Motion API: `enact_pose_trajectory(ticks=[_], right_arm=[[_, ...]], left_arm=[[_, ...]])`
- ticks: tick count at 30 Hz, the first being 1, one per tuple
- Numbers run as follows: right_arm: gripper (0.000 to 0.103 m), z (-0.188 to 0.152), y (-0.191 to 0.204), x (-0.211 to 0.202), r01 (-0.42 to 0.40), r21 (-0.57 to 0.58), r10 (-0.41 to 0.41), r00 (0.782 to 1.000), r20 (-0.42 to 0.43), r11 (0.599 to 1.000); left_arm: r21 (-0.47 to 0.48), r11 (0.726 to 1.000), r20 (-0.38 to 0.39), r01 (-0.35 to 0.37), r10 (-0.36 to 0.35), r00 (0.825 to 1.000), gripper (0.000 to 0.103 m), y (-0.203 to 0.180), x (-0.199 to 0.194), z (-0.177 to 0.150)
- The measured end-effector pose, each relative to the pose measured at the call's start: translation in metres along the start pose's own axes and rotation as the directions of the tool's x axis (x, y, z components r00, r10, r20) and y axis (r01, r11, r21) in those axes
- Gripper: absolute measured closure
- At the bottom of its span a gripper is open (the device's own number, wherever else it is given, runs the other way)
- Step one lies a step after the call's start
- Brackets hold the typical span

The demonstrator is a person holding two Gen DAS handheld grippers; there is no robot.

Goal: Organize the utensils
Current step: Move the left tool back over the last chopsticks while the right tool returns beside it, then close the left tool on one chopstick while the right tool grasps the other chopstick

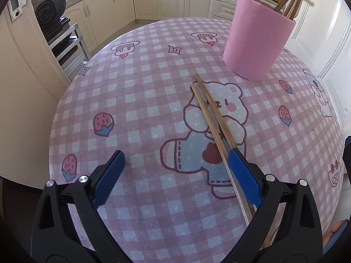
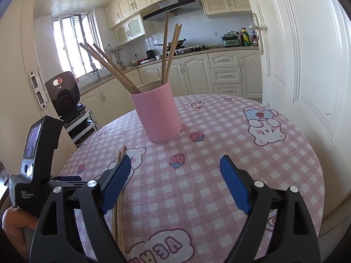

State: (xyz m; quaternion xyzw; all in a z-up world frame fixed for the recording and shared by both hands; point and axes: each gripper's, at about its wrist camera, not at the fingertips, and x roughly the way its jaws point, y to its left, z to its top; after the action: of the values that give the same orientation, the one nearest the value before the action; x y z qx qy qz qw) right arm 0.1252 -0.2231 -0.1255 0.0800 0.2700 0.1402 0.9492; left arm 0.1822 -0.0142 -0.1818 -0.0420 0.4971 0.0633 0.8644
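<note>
On the tablecloth, two loose chopsticks.

The left gripper is angled steeply downward, its jaws spread wide with nothing pressed between the pads. The right gripper is tilted gently down, jaws likewise parted. A hand is seen gripping the left handle.
</note>
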Motion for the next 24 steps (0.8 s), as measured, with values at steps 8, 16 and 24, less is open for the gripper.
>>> enact_pose_trajectory(ticks=[8, 16, 24], right_arm=[[0.023, 0.0, 0.0, 0.0, 0.011, -0.011, -0.011, 1.0, -0.007, 1.0], [0.023, 0.001, 0.001, 0.018, -0.013, -0.011, 0.011, 0.996, -0.091, 1.0], [0.023, 0.003, 0.034, 0.05, -0.083, -0.13, 0.054, 0.976, -0.21, 0.988]], left_arm=[[0.076, 0.997, -0.013, 0.017, -0.016, 1.0, 0.025, -0.012, 0.009, 0.012], [0.183, 0.98, -0.002, 0.077, -0.078, 0.997, 0.079, 0.004, -0.001, 0.011], [0.25, 0.962, -0.042, 0.111, -0.104, 0.994, 0.089, 0.021, -0.001, 0.014]])
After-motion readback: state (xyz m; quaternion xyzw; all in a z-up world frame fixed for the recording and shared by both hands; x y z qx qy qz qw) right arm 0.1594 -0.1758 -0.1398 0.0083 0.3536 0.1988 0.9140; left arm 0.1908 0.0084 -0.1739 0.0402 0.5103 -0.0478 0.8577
